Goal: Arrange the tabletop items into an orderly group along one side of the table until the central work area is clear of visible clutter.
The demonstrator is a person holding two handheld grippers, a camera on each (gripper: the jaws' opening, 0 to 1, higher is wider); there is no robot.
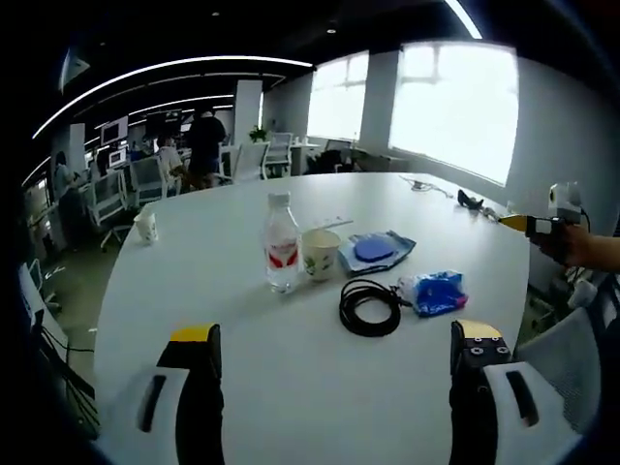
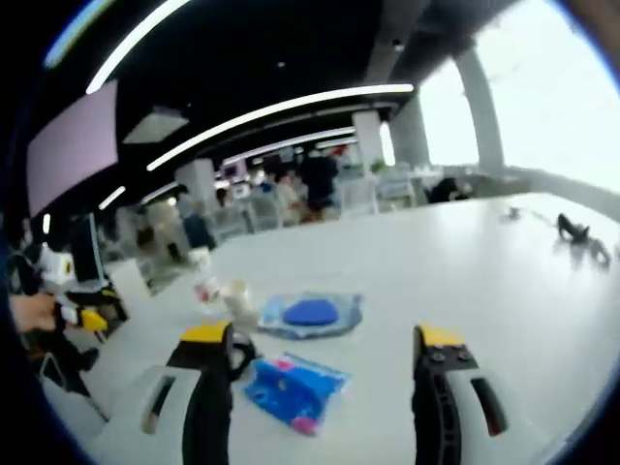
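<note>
White, rounded worktop (image 1: 242,320) spread across the left gripper view, with an open-plan office, desks and standing people behind at upper left and bright windows at upper right. Near frame centre, standing upright: clear plastic water bottle (image 1: 281,242) with a red label, touching or just beside a paper cup (image 1: 321,254) to its right. Right of the cup, lying flat: clear pouch holding a blue disc (image 1: 376,251). Below that, a coiled black cable (image 1: 369,307), and just right of the coil a blue packet (image 1: 435,292). Far off at centre left, near the worktop's edge: a second small paper cup (image 1: 146,227). Small dark objects near the far right edge, too small to identify. Left gripper (image 1: 334,339) at the bottom of the frame, jaws spread wide apart, yellow-tipped, holding nothing. At the right edge, a hand holding the other gripper.

From the right gripper view, blurred: same worktop (image 2: 465,252), blue packet (image 2: 294,387) lying between the jaws toward the left one, pouch with blue disc (image 2: 310,313) just above it, paper cup (image 2: 238,299) and bottle (image 2: 204,287) at centre left, cable partly hidden behind the left jaw. Right gripper (image 2: 323,344) jaws wide apart, gripping nothing. At the left edge, a hand with the left gripper (image 2: 87,318).
</note>
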